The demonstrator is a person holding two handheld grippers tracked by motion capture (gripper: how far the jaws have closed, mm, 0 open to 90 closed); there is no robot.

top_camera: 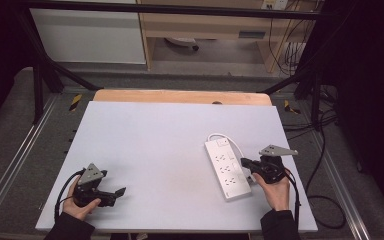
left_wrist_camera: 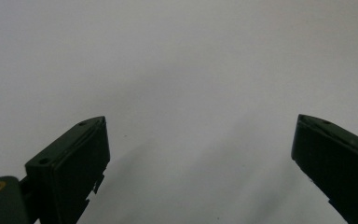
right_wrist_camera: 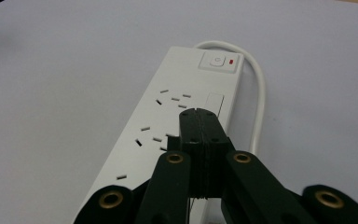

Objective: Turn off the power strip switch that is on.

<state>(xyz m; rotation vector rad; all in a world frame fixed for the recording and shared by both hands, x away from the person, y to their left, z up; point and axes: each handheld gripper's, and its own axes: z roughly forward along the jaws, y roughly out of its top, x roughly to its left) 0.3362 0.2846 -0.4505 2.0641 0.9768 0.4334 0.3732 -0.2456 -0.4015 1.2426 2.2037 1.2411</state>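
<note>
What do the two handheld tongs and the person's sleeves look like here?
Both are black, two-jawed tools. The left tongs and the right tongs each carry a grey three-cornered plate on top and trail a black cable. The right gripper view shows brass-coloured rivets at the linkage joints and flat, ribbed black pads. The person wears dark sleeves ending at the wrists.

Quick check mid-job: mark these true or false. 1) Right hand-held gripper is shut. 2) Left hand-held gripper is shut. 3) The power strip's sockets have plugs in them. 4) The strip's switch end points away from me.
1) True: the right hand-held gripper has its jaws together, over the power strip.
2) False: the left hand-held gripper stands open above the bare table.
3) False: all visible sockets are empty.
4) True: the switch sits at the far end.
</note>
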